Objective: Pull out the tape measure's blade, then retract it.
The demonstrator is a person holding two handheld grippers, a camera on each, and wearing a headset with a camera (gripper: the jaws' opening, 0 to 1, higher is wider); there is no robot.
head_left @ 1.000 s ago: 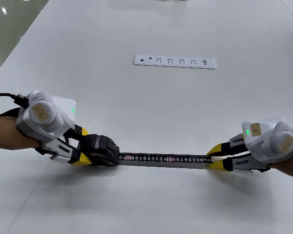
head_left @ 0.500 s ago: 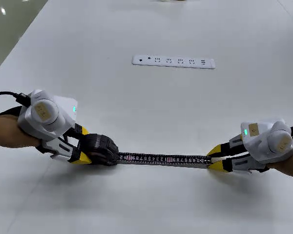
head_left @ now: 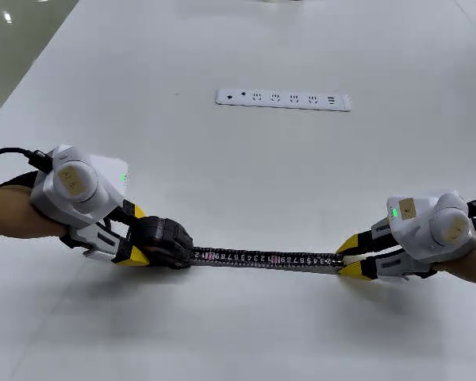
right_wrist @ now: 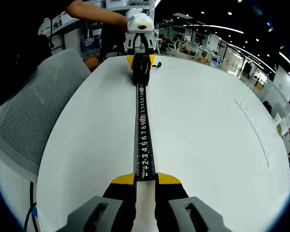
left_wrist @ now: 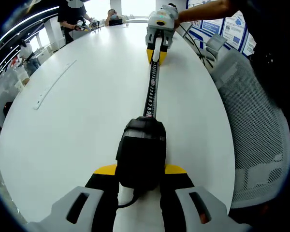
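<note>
Left hand-held gripper (head_left: 136, 236) is clamping the black tape measure case (head_left: 163, 242), which is sitting at the near left of the worktop (head_left: 246, 182). Right hand-held gripper (head_left: 347, 256) is pinching the blade (head_left: 266, 259) by its tip at the near right, jaws closed on it. The blade is running straight and taut between the two, on or just over the surface; cannot tell which. Judgement: the pull-out is looking done or nearly so, and retraction is not yet begun. A power strip (head_left: 284, 99) is lying far off, well apart.
</note>
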